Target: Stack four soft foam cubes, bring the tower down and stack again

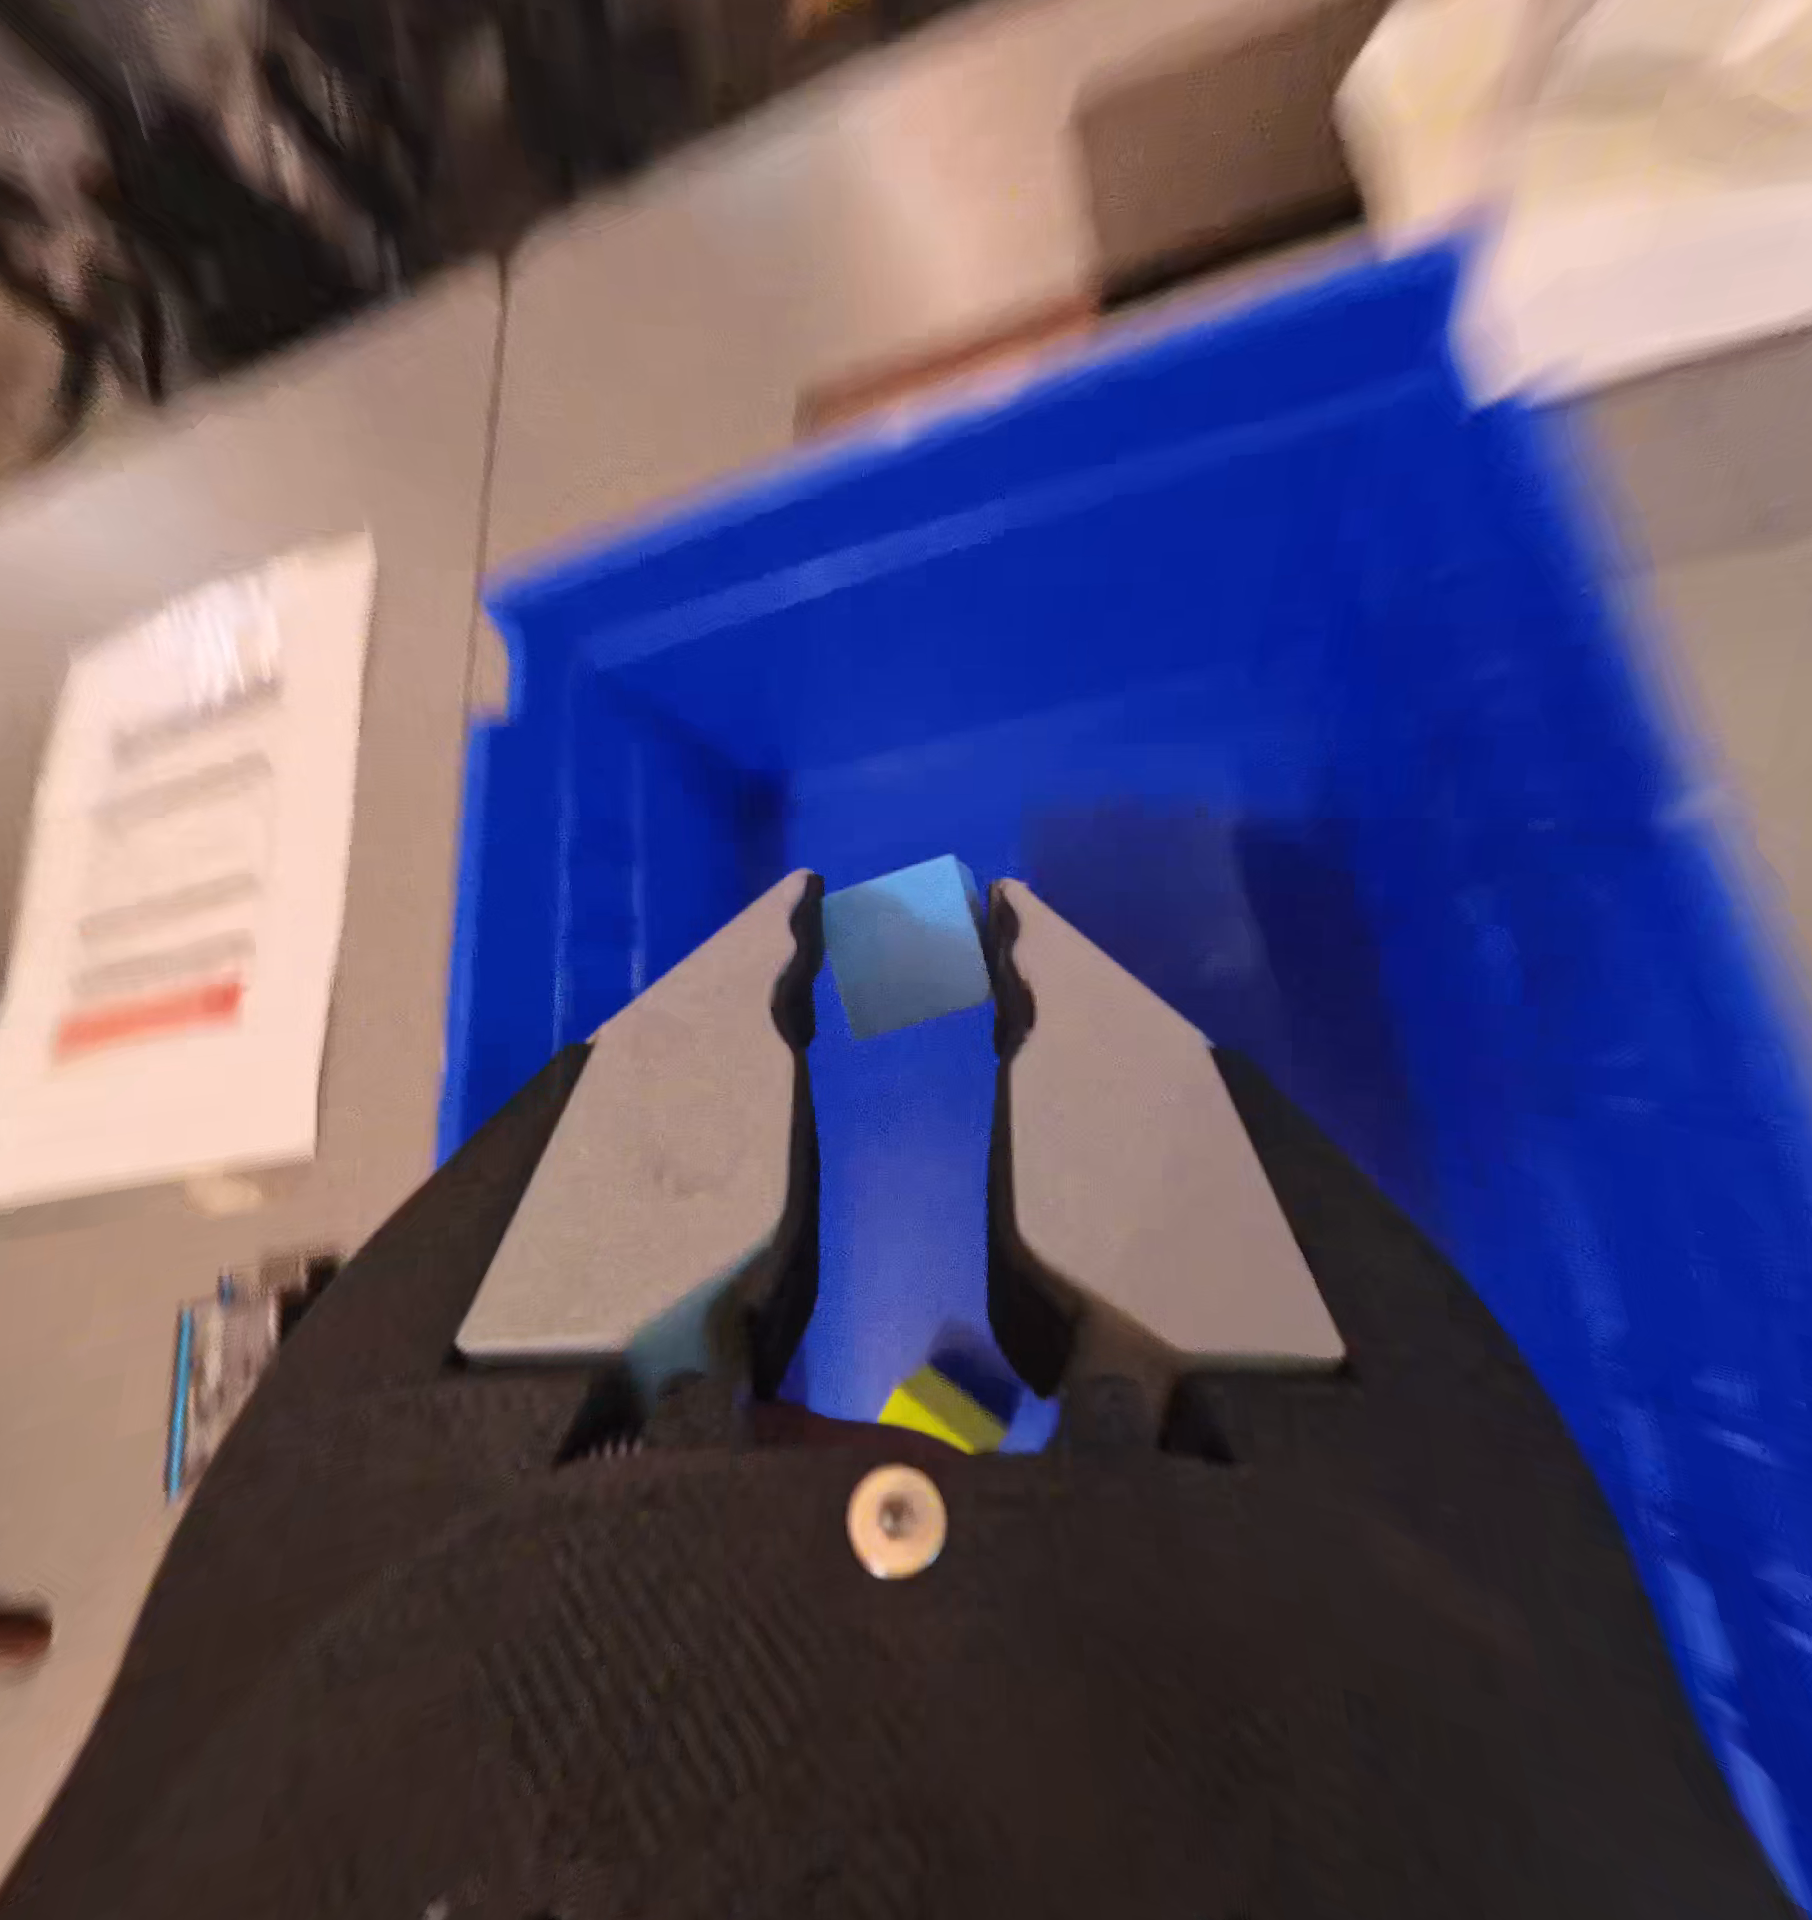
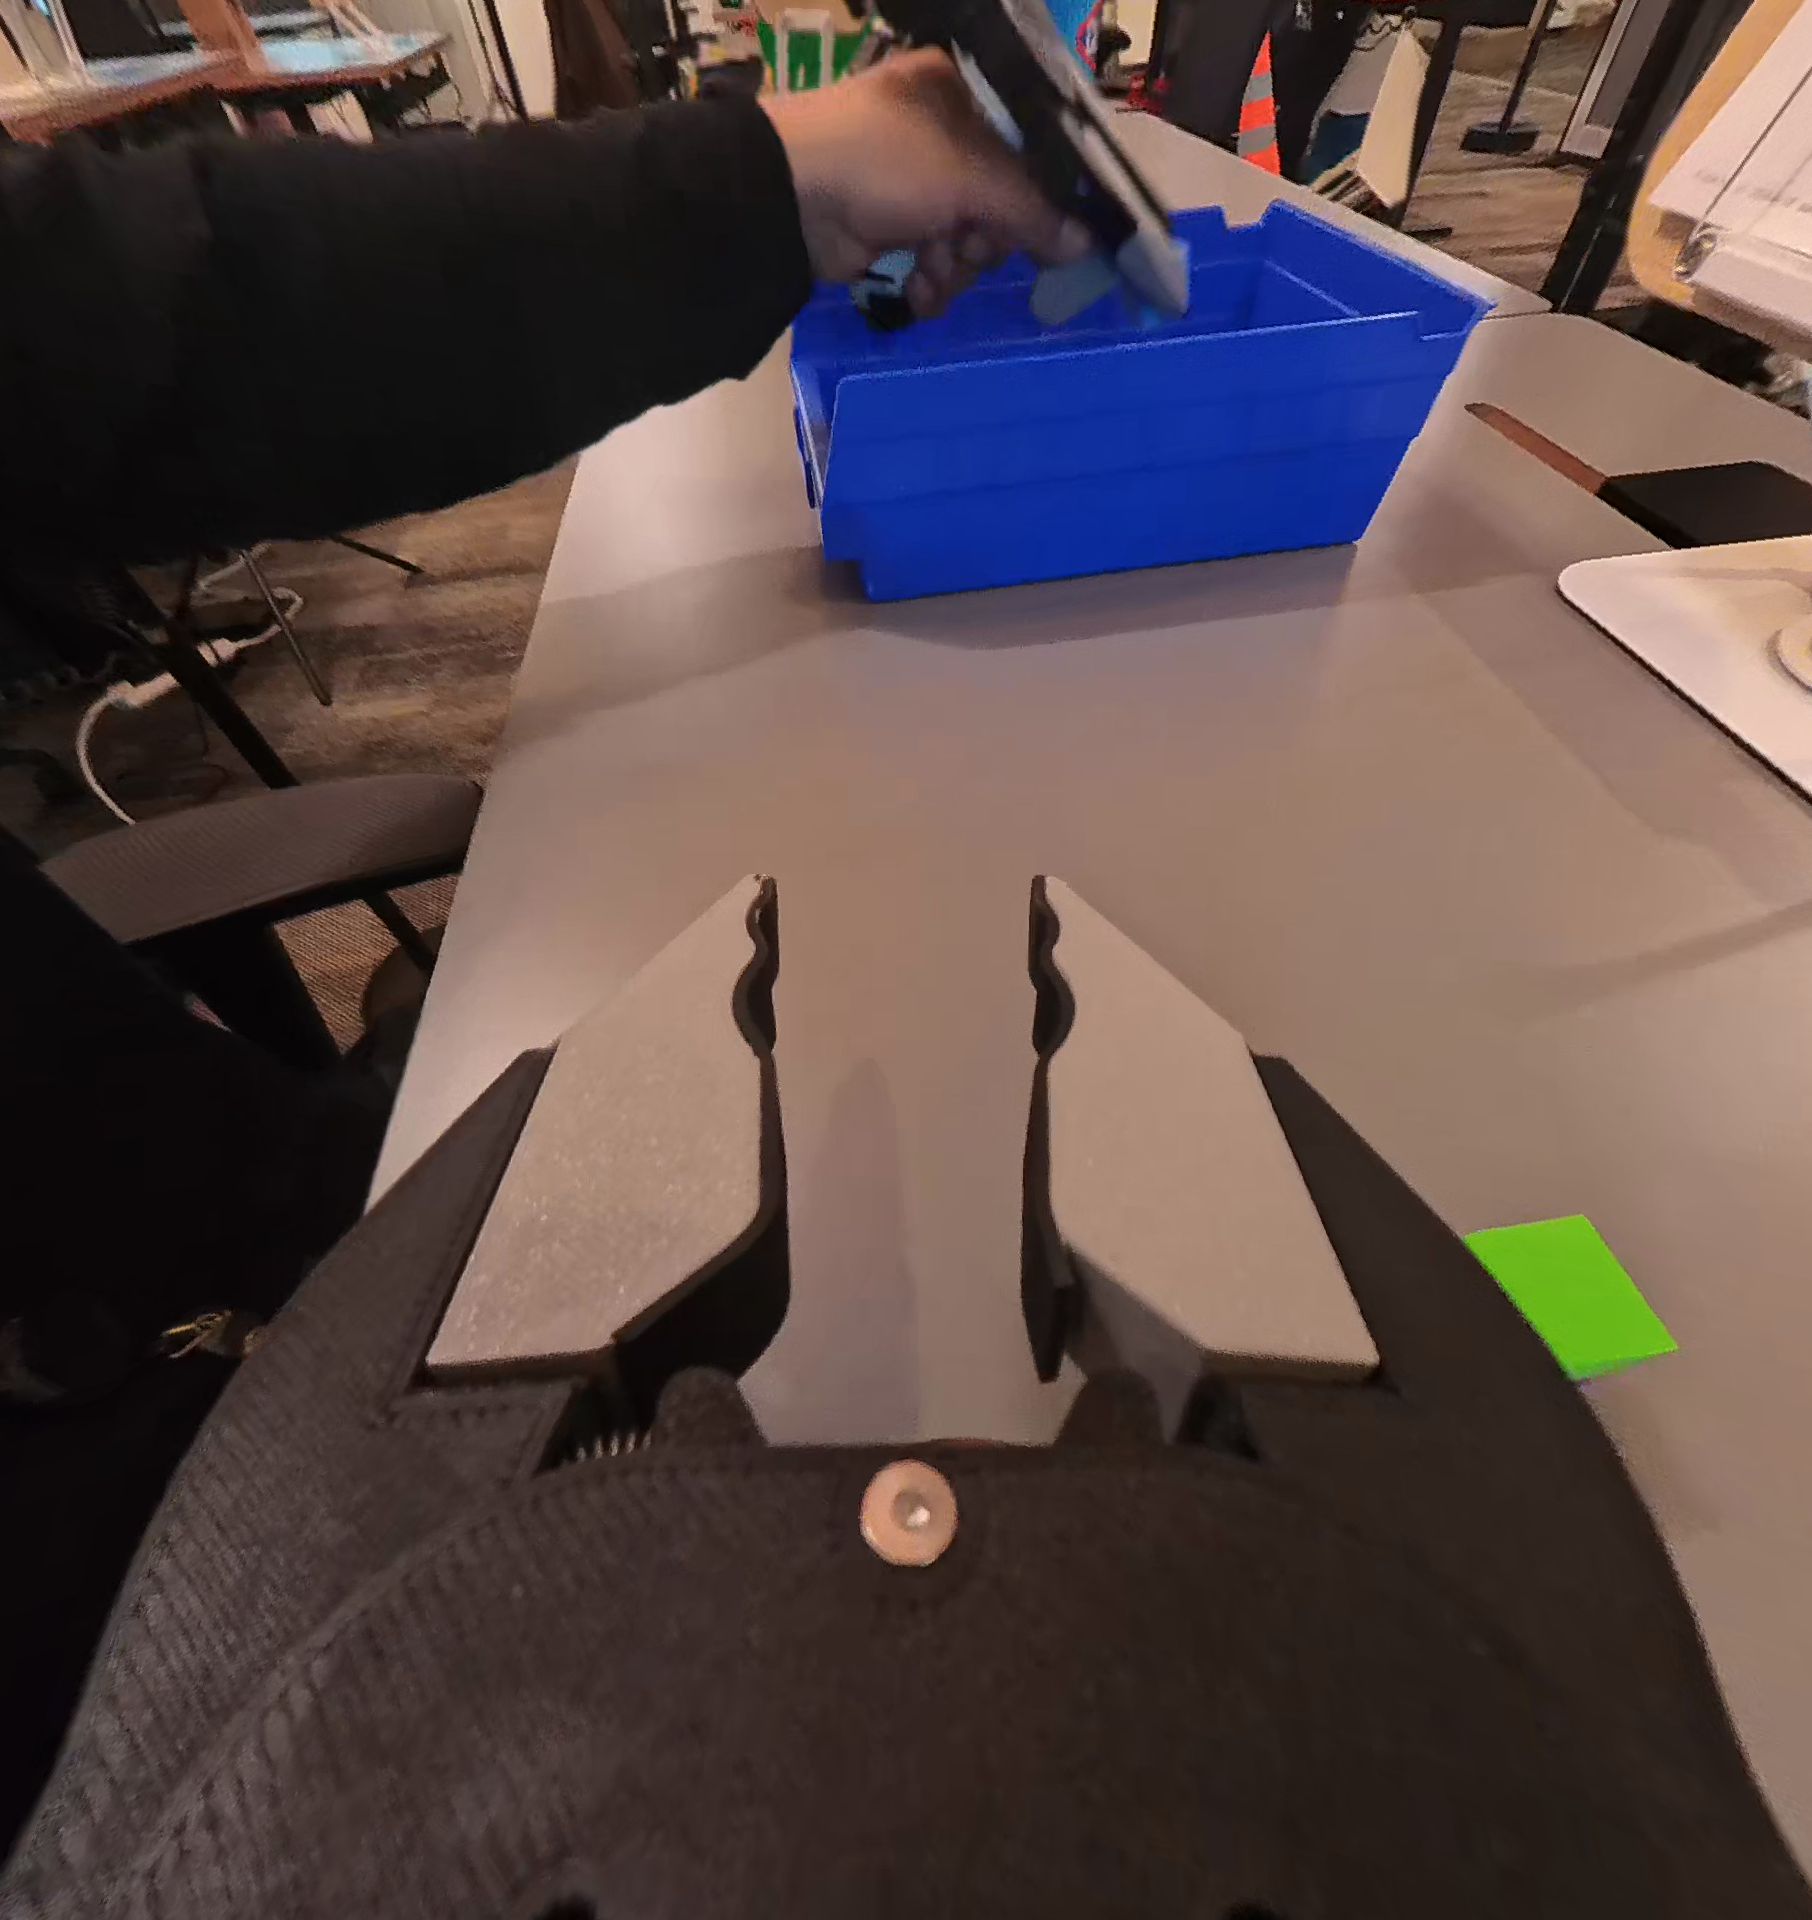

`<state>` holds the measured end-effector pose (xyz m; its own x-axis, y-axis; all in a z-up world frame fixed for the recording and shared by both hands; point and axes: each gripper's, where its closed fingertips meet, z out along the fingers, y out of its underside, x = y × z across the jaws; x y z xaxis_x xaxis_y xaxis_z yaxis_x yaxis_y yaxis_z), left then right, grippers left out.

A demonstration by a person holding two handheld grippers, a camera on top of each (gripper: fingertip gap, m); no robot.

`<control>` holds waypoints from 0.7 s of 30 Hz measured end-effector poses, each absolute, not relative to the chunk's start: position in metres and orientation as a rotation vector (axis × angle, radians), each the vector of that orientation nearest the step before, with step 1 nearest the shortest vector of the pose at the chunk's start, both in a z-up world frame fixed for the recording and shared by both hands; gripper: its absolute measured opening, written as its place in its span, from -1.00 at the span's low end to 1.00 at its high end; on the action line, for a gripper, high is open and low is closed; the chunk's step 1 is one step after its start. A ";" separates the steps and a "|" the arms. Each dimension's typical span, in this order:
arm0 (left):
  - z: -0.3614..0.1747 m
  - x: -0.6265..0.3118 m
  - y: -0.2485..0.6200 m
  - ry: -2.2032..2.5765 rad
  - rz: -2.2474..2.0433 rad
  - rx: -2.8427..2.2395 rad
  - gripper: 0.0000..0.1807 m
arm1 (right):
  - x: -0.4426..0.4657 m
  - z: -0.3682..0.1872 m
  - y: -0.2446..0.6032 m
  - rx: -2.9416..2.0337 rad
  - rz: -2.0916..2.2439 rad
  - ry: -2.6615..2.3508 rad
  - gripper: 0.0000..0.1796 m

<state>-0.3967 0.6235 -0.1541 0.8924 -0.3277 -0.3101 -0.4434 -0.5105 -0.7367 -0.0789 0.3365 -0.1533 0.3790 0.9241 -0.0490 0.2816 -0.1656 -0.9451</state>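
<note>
Foam: my left hand-held gripper [image 1: 904, 956] pinches a light blue cube [image 1: 904, 951] at its tips, above the blue bin [image 2: 1110, 457]. My right hand-held gripper [image 2: 902, 966] hangs open and empty over the bench [image 2: 985, 727], well short of the bin, green cube [image 2: 1567, 1294] beside it.

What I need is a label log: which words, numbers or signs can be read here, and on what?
The white sheet: lines of print and a red bar, blurred past reading.
The sign in a clear holder: print small and cut off by the frame edge, not readable.
No writing shows on the bin, blue cube or green cube.
</note>
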 end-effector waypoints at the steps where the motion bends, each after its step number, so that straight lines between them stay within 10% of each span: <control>1: -0.128 -0.376 0.617 0.608 0.101 -2.041 -0.67 | -0.079 -0.152 0.336 -1.673 0.859 -1.072 -0.49; 6: -0.041 -0.221 0.509 1.079 -0.282 -1.428 -0.67 | -0.080 -0.141 0.331 -1.656 1.026 -1.022 -0.48; 21: -0.088 -0.070 0.328 1.464 -0.787 -0.759 -0.67 | -0.064 -0.094 0.322 -1.495 1.659 -0.767 -0.53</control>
